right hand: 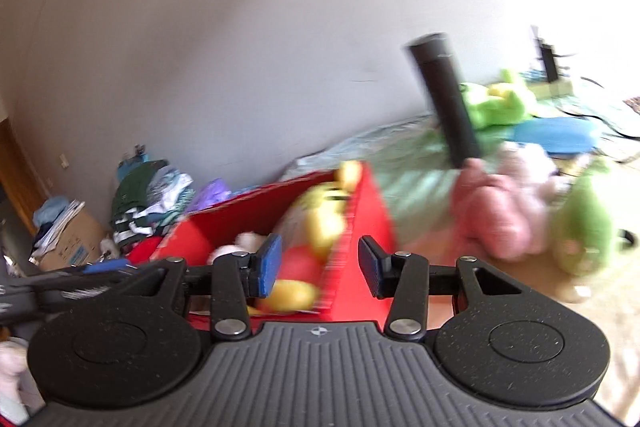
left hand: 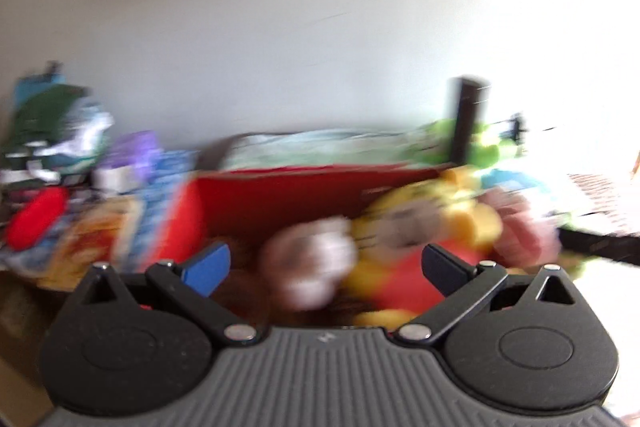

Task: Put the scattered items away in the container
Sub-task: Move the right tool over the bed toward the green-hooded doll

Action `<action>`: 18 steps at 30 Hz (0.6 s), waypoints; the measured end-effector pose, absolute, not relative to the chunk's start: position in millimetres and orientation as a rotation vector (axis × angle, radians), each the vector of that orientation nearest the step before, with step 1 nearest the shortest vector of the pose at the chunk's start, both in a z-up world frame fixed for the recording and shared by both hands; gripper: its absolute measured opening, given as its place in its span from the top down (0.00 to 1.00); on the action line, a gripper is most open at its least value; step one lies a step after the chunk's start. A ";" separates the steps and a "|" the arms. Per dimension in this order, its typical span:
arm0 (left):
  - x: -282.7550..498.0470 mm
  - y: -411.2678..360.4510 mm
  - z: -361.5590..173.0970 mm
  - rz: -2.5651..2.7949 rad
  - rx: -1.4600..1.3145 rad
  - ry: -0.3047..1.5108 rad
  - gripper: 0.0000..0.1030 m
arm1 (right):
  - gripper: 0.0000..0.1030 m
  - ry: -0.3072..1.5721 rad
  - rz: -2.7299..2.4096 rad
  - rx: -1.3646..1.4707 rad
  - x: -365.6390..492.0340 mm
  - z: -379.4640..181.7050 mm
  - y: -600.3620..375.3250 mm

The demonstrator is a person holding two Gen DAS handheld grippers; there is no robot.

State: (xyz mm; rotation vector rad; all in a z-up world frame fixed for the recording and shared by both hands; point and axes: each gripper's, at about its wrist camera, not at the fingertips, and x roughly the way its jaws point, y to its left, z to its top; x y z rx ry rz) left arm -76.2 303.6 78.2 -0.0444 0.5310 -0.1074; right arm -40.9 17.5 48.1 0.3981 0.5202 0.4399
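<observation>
A red box (left hand: 280,195) stands in front of me, blurred in the left wrist view. Inside it lie a yellow plush in a red shirt (left hand: 400,283) and a white plush (left hand: 312,259). My left gripper (left hand: 324,267) hangs over the box's near side, open wide, with nothing between its pads. In the right wrist view the red box (right hand: 376,211) is lower left of centre with the yellow plush (right hand: 324,223) in it. My right gripper (right hand: 320,265) is open above the box's near corner and grips nothing. A pink plush (right hand: 496,215) and a green plush (right hand: 584,223) lie outside the box to the right.
A black post (right hand: 444,103) rises just right of the box, in front of a bed with a green sheet (right hand: 408,155). Another green plush (right hand: 496,103) and a blue cushion (right hand: 556,135) lie on the bed. Piled clothes (right hand: 152,195) and a cardboard box (right hand: 68,239) stand to the left.
</observation>
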 end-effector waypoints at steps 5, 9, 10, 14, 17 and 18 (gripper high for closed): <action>-70.8 213.2 79.9 -0.323 -0.042 0.531 0.01 | 0.55 0.600 0.353 0.480 -34.6 32.5 -49.6; -53.8 133.5 55.6 -0.431 -0.031 0.616 0.01 | 0.55 0.656 0.288 0.529 -29.0 19.7 -102.2; -50.0 117.9 48.1 -0.451 -0.035 0.640 0.01 | 0.54 0.670 0.272 0.534 -27.5 16.1 -114.2; -32.3 77.7 22.2 -0.474 -0.082 0.717 0.02 | 0.53 0.739 0.215 0.537 -17.4 -1.8 -155.1; -17.0 58.5 8.6 -0.476 -0.122 0.740 0.02 | 0.53 0.803 0.188 0.568 -7.8 -15.7 -179.7; -10.7 53.0 5.0 -0.475 -0.125 0.744 0.02 | 0.53 0.812 0.189 0.582 -5.0 -18.8 -186.3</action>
